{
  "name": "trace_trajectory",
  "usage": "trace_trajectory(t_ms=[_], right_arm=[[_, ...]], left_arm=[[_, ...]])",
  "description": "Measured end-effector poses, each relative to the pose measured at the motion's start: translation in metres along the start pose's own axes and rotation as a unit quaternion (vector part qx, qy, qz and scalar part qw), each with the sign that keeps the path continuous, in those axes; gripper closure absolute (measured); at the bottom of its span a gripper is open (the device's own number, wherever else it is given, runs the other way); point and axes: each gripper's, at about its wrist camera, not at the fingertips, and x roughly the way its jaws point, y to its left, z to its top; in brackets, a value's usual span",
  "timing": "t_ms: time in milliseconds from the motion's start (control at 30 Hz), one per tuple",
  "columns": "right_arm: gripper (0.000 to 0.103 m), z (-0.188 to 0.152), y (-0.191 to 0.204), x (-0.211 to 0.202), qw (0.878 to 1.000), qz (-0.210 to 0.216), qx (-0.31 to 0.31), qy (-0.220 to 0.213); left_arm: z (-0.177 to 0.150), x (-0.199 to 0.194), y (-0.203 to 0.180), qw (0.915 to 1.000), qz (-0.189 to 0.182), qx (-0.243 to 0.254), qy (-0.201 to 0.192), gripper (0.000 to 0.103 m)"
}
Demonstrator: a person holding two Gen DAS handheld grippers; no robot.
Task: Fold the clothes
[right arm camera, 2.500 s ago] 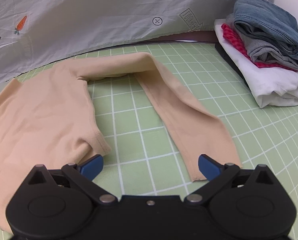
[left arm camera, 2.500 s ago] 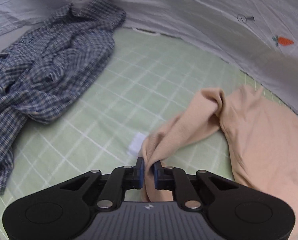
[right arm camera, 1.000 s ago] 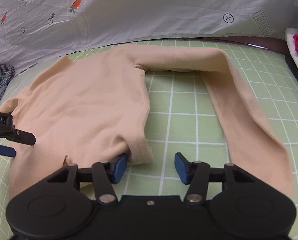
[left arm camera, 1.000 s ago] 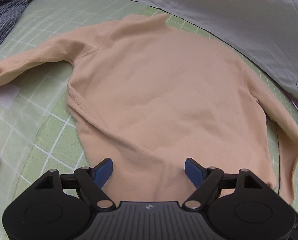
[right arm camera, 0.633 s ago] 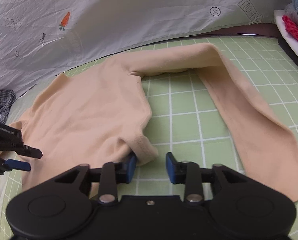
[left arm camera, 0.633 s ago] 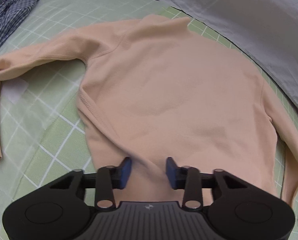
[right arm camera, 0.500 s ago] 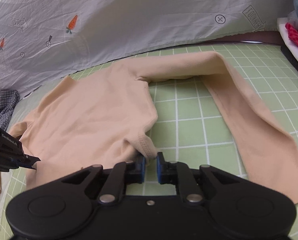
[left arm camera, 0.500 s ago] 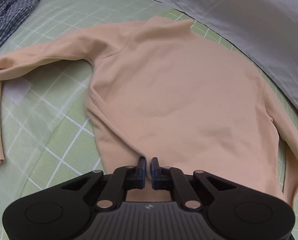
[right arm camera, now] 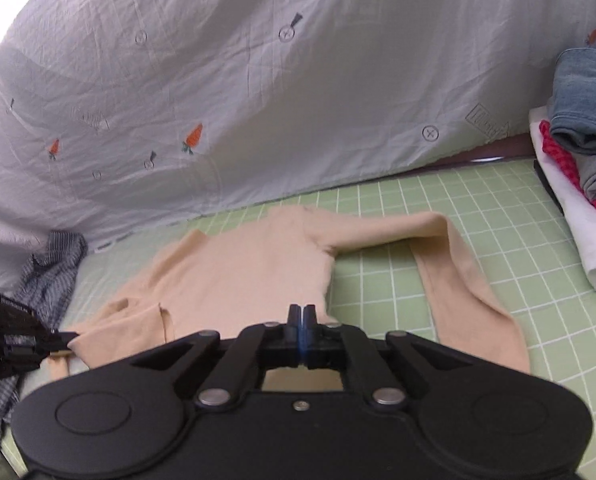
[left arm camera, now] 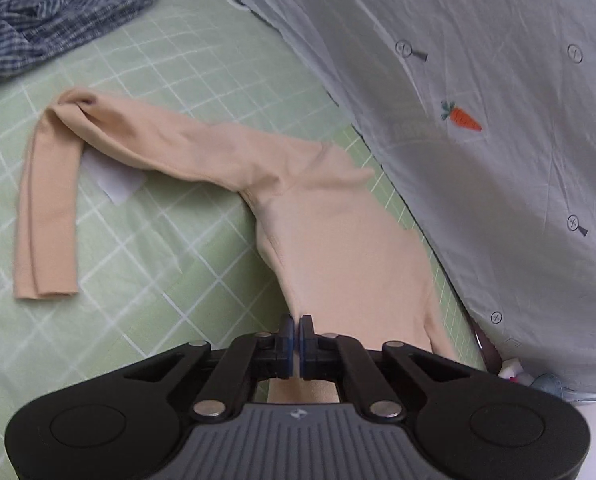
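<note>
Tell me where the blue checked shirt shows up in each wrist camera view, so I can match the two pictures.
Left wrist view: the blue checked shirt lies crumpled in the top left corner, on the green grid mat.
Right wrist view: it lies at the left edge, at the foot of the white carrot-print sheet.
Shared landmark: the peach long-sleeved top, with the shirt beyond its left sleeve in both views.

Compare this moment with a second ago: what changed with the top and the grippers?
Both grippers closed on the peach top's bottom hem: the left gripper near one corner, the right gripper at the other, and lifted it off the green mat. Both sleeves stayed on the mat; the checked shirt and folded pile stayed put.
</note>
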Motion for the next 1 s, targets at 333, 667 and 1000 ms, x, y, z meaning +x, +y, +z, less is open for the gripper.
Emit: trace_trajectory(t_ms=[333,667,1000], right_arm=[[0.068,-0.058,-0.007,0.036,0.992,-0.067,0.006,0.104],[0.034,-0.085,0.001,0.065,0.987,-0.031,0.006,0.159],[0.100,-0.073,-0.012,0.070,0.986,0.024,0.041,0.161]], left_arm=[[-0.007,-0.003,0.049,0.9971,0.074,0.007,0.012,0.084],[-0.019,0.023,0.037,0.9967,0.065,0.022,0.042,0.034],[-0.024,0.052,0.029,0.9949,0.068,0.026,0.069,0.095]])
